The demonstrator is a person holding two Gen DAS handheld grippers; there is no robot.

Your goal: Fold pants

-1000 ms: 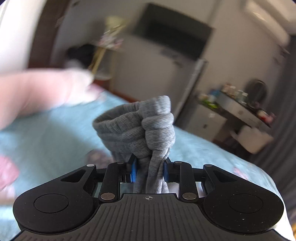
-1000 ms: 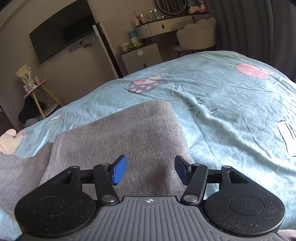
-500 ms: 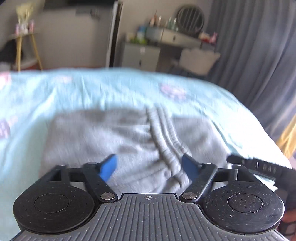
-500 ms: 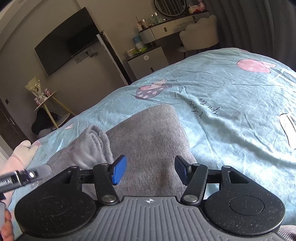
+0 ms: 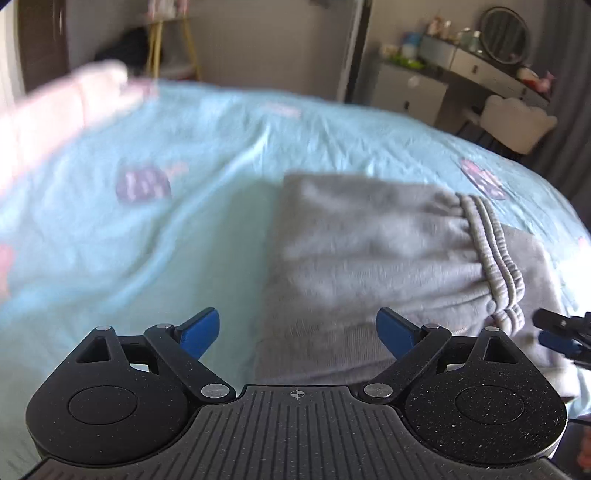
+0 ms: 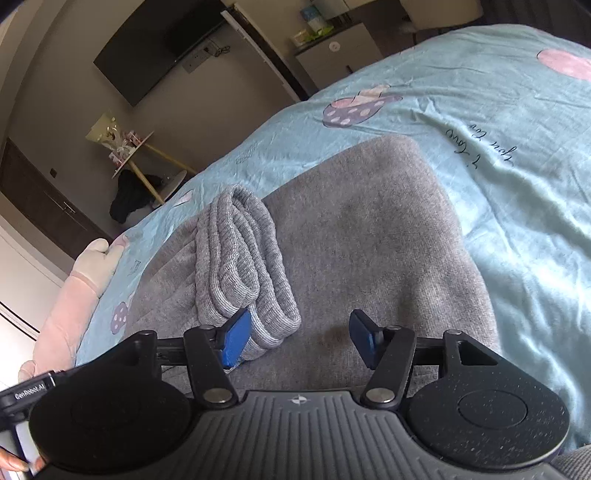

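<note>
The left gripper [image 5: 297, 334] has its jaws spread wide with nothing between them; they have just been opening, and the pads press on no cloth. Below and ahead of it lie the grey pants [image 5: 373, 266], folded on the bed [image 5: 192, 206], their ribbed cuffs [image 5: 495, 254] lying across the top toward the right. The right gripper [image 6: 297, 334] also has its jaws apart, opened a little further just now. Its left pad sits just in front of the cuffs [image 6: 243, 273] and its right pad hangs over the flat grey cloth; neither pad pinches anything. In the left wrist view the tip of the right gripper [image 5: 565, 334] pokes in at the right edge.

The bed is covered with a pale blue sheet printed with pink and purple shapes and a line of script [image 6: 480, 147]. A pink plush toy [image 6: 74, 295] lies at its left edge. Beyond the bed stand a wall television [image 6: 155, 55], a small round table with yellow legs [image 6: 147, 162] with something dark heaped under it, a white cabinet [image 5: 410, 92], a dressing desk [image 5: 476, 70] with a round mirror [image 5: 504, 35] and a pale chair [image 5: 517, 122].

The left wrist view is smeared by motion, so the sheet's prints and the plush toy are soft blurs there. The small things on the dressing desk are too small to name. The near end of the pants is hidden behind both gripper bodies.
</note>
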